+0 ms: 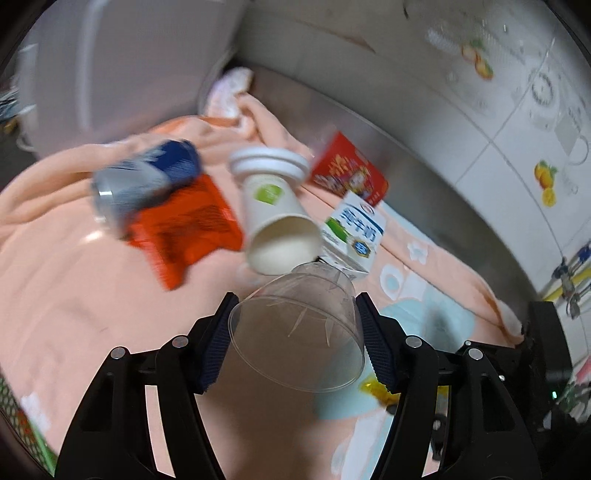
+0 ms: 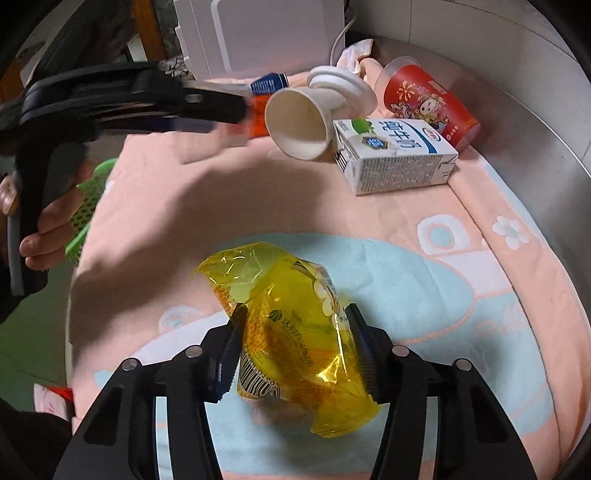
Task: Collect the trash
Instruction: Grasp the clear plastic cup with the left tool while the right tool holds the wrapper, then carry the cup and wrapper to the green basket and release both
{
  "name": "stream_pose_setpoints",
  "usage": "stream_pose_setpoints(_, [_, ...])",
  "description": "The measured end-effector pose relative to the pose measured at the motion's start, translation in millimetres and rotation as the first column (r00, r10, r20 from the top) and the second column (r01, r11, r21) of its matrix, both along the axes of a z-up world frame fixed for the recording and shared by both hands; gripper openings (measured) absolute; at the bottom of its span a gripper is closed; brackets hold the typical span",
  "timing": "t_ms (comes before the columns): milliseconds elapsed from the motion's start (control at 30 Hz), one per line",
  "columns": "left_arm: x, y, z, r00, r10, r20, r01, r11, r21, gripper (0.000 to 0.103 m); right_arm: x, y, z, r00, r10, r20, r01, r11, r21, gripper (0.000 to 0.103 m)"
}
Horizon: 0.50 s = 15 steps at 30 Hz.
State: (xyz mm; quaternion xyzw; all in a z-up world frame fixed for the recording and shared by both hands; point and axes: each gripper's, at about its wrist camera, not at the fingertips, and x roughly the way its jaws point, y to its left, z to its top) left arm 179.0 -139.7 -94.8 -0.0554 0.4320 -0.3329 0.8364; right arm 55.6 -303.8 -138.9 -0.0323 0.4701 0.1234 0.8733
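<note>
A clear plastic cup [image 1: 295, 332] lies on its side between the pads of my left gripper [image 1: 295, 301], which is shut on it above the peach towel [image 1: 74, 295]. My right gripper [image 2: 297, 314] is shut on a crumpled yellow wrapper [image 2: 288, 295] over the towel's light-blue patch. Further back lie a white paper cup [image 2: 303, 122], a milk carton [image 2: 395, 158], a red printed cup [image 2: 424, 103], a blue and silver can [image 1: 144, 184] and an orange-red wrapper [image 1: 184, 229].
A white appliance [image 2: 258, 33] stands at the back of the steel table [image 2: 535, 129]. A green mesh basket [image 2: 88, 199] sits off the table's left edge, behind the hand [image 2: 44, 232] holding the left gripper. A tiled wall [image 1: 517, 110] runs along the right.
</note>
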Motion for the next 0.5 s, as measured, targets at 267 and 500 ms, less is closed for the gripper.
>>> stream_pose_setpoints(267, [-27.7,104.9,30.1,0.971,0.234,0.052,-0.233,0.972,-0.03,0.064,2.5,32.4,26.8,0.995,0.081,0.058,-0.083,0.996,0.03,0.051])
stream_pose_setpoints(500, [-54.7,214.9,30.8,0.874,0.481,0.074,-0.483,0.875,0.021,0.064,25.6,87.7,44.5,0.977,0.194,0.085,-0.2,0.977,0.073,0.051])
